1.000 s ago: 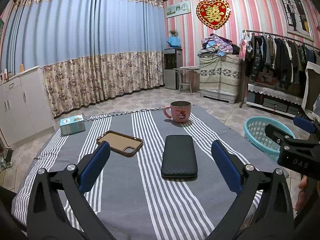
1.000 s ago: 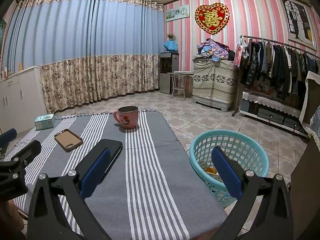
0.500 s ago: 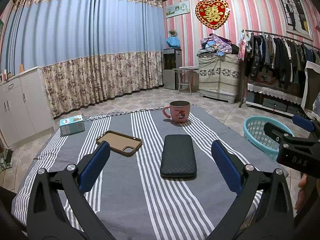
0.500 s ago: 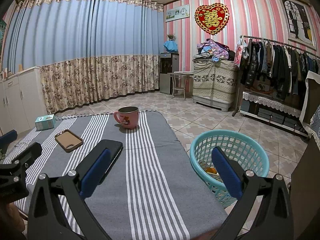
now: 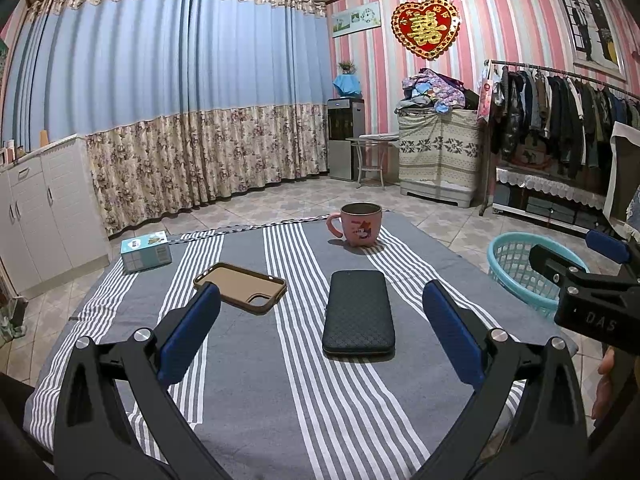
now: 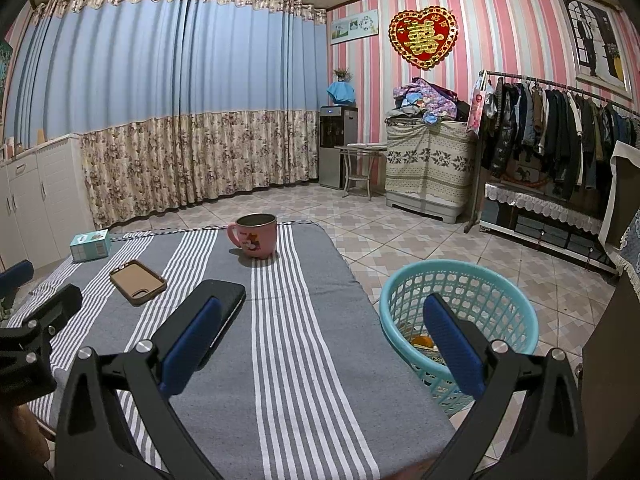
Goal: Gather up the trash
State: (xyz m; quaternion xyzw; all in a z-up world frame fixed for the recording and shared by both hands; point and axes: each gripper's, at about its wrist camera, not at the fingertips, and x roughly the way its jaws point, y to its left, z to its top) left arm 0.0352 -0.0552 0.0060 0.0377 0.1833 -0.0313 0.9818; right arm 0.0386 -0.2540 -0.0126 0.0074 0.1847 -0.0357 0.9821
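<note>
A turquoise plastic basket (image 6: 460, 300) stands on the floor right of the table, with orange scraps (image 6: 422, 341) inside; it also shows in the left wrist view (image 5: 516, 264). My left gripper (image 5: 320, 334) is open and empty above the near part of the striped tablecloth (image 5: 248, 400), with a black phone (image 5: 358, 312) lying between its fingers further out. My right gripper (image 6: 320, 344) is open and empty over the table's right edge, its right finger in front of the basket.
On the table lie a brown phone case (image 5: 242, 288), a pink mug (image 5: 358, 230) at the far edge and a small light-blue box (image 5: 146, 250) at the far left. White cabinets (image 5: 36, 216) stand left, a clothes rack (image 5: 560, 120) right.
Both views have shifted very slightly; nothing on the table has moved and both grippers stay open.
</note>
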